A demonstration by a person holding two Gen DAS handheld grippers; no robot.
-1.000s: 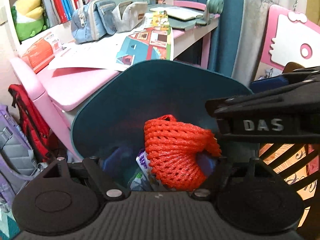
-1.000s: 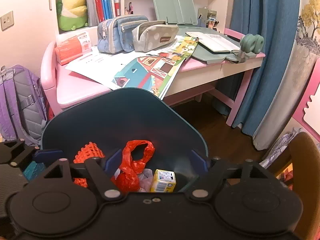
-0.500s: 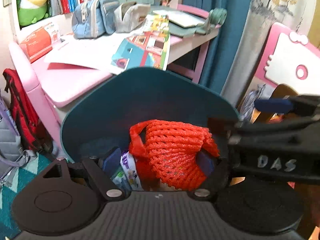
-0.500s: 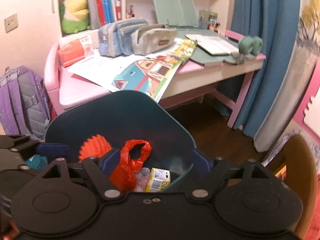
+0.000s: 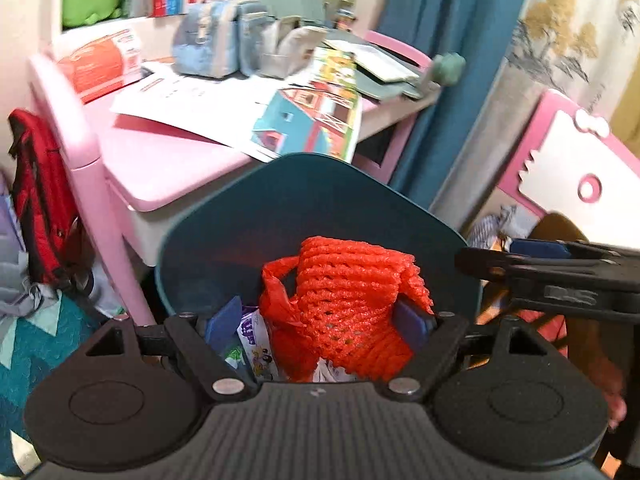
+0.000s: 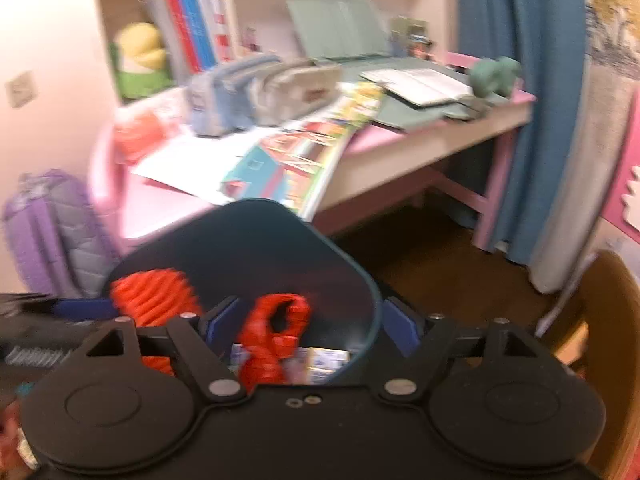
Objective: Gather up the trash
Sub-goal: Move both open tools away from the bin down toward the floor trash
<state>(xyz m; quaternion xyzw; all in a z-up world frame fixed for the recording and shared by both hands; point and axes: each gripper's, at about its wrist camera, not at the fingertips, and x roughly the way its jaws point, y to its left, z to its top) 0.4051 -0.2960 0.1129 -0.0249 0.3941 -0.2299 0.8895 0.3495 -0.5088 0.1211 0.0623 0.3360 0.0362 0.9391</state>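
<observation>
A dark teal trash bin stands in front of a pink desk, and its rim also shows in the right wrist view. On the pile inside lies an orange foam net, beside a red plastic bag, wrappers and a small carton. My left gripper hangs open over the bin. The net lies between its fingers, with a gap at the left pad. My right gripper is open too, straddling the bin's right wall over the red bag. This view is blurred.
The pink desk behind the bin carries papers, pencil cases and books. A red backpack and a purple one hang at its left end. A blue curtain and a pink-and-white board stand to the right. A wooden chair back is close by.
Both views have shifted and the left one has rolled, showing more floor at left. The right gripper looks smaller and farther right in the left view. The trash lies as before.
</observation>
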